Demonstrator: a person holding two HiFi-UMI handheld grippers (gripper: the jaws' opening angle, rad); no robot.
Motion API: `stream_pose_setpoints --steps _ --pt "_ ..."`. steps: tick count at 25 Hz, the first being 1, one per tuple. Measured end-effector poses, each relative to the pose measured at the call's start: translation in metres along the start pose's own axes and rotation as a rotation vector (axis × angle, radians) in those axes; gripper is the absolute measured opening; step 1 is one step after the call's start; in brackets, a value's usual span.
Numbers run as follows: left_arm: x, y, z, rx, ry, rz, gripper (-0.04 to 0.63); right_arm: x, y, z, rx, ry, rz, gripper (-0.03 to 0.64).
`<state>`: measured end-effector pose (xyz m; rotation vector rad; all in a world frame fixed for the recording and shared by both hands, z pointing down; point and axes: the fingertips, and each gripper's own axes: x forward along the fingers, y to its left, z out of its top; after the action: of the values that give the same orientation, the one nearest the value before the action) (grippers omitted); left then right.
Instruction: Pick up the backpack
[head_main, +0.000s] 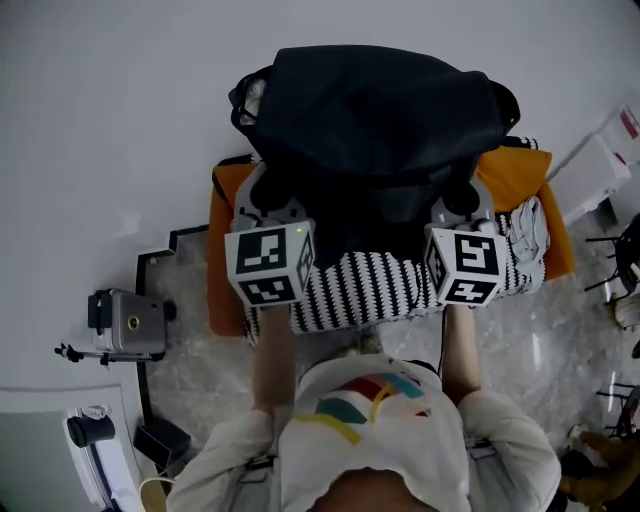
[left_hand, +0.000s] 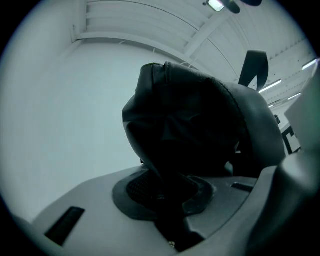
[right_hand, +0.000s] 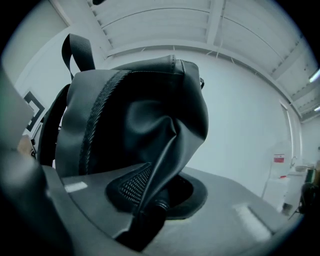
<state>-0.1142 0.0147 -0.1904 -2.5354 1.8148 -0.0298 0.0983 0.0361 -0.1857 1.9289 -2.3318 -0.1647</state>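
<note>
far left on the floor, off the orange top's left edge, there's a grey boxy camera thing (head_main: 125, 322). it's well apart from everything else.

next over, the left gripper (head_main: 262, 190) is pointing away from the person, above the left edge of the orange top (head_main: 224, 205). in the left gripper view its jaws are pinched down on a bunched fold of the black backpack (head_main: 370, 120), with the fabric squeezed right between the pads.

the backpack hangs between both grippers, over the middle and far edge of the orange top. both gripper views show only wall and ceiling behind it, and a strap loop (left_hand: 252, 67) sticks up from its top.

below it, a black and white striped cloth (head_main: 370, 285) lies along the near edge of the orange top, reaching toward the right corner.

the right gripper (head_main: 460, 195) is above the right side and does the same job. its jaws are nearly together, clamping a ridge of the backpack's fabric, which you can see clearly in the right gripper view.

past the right edge, some white boxes (head_main: 590, 175) sit on the floor.
</note>
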Motion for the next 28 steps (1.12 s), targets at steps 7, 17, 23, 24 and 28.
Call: stream_pose_setpoints --steps 7,17,23,24,28 --pt "-0.063 -0.025 0.005 0.057 -0.071 0.037 0.075 -0.062 0.007 -0.005 0.007 -0.053 0.014 0.078" --pt "-0.068 -0.051 -0.004 0.087 -0.086 0.044 0.075 -0.081 -0.009 -0.015 0.025 -0.051 -0.005 0.080" --pt "-0.069 -0.049 -0.002 0.088 -0.100 0.035 0.075 -0.085 -0.008 -0.018 0.015 -0.047 -0.021 0.080" --pt "-0.068 -0.049 -0.002 0.087 -0.101 0.033 0.075 -0.085 -0.007 -0.017 0.016 -0.050 -0.021 0.080" --pt "-0.067 -0.050 -0.001 0.079 -0.106 0.025 0.075 -0.085 -0.008 -0.016 0.015 -0.056 -0.023 0.080"
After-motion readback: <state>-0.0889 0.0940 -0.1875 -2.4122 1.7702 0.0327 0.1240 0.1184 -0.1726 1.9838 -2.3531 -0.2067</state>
